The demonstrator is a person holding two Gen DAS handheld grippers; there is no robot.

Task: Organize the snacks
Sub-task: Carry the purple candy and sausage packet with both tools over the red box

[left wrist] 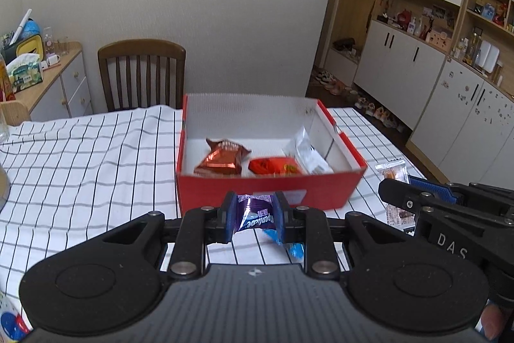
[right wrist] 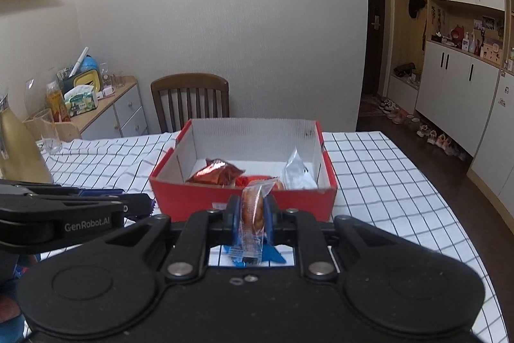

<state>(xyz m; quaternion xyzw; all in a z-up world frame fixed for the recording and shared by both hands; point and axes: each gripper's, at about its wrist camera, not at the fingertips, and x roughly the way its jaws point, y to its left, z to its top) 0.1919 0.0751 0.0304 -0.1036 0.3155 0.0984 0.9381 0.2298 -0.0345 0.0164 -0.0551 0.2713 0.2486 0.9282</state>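
Note:
A red cardboard box stands open on the checked tablecloth. It holds a copper foil packet, a red packet and a white packet. My left gripper is shut on a purple snack packet, just short of the box's near wall. My right gripper is shut on a clear-wrapped pastry, also in front of the box. In the left wrist view the pastry shows at the right, in the right gripper's fingers. A blue wrapper lies on the cloth below the grippers.
A wooden chair stands behind the table. A sideboard with clutter is at the left. A gold bottle and a glass stand on the table's left. Cabinets line the right wall.

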